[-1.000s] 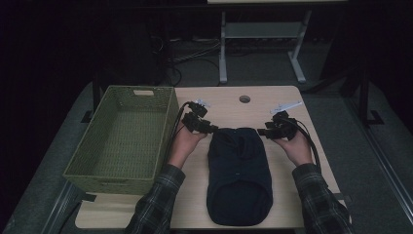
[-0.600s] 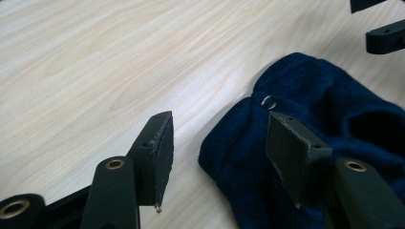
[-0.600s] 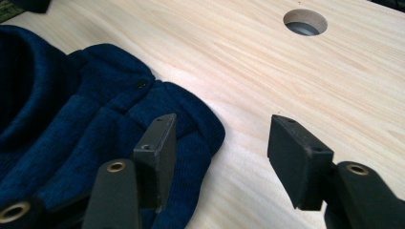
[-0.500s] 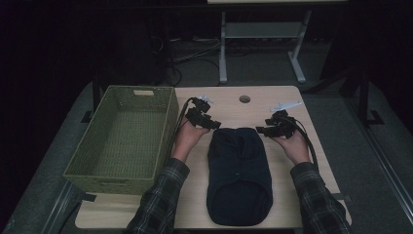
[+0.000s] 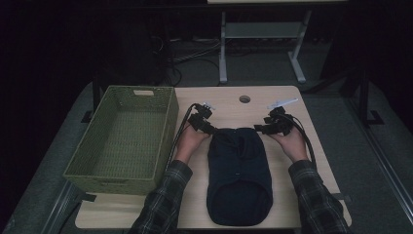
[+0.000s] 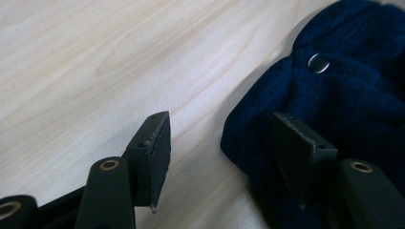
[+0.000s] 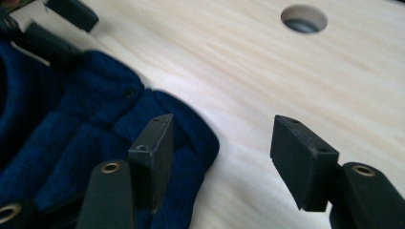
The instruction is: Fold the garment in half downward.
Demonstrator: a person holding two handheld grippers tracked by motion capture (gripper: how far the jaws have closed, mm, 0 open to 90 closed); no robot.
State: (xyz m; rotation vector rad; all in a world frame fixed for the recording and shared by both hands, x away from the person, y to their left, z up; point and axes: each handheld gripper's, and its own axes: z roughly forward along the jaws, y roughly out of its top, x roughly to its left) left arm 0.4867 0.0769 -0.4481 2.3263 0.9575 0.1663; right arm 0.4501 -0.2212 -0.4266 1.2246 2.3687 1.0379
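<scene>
A dark navy knit garment (image 5: pixel 238 175) lies folded lengthwise on the middle of the wooden table (image 5: pixel 229 100). My left gripper (image 5: pixel 207 127) sits at its far left corner and my right gripper (image 5: pixel 265 128) at its far right corner. The jaws of both have just been opening. In the left gripper view the left gripper (image 6: pixel 229 143) stands open, one jaw over bare wood and the other over the cloth edge near a metal snap (image 6: pixel 318 62). In the right gripper view the right gripper (image 7: pixel 219 143) is open astride the garment's corner (image 7: pixel 191 133), and neither pad presses on it.
A green woven basket (image 5: pixel 168 126), with nothing in it, stands on the table's left side, close to my left hand. A round cable hole (image 5: pixel 244 99) is in the tabletop beyond the garment. Bare wood lies between the garment and the table's far edge.
The left gripper has come down a little toward the table at the garment's corner. Both grippers' jaws stand wider than before. The right hand has barely shifted.
</scene>
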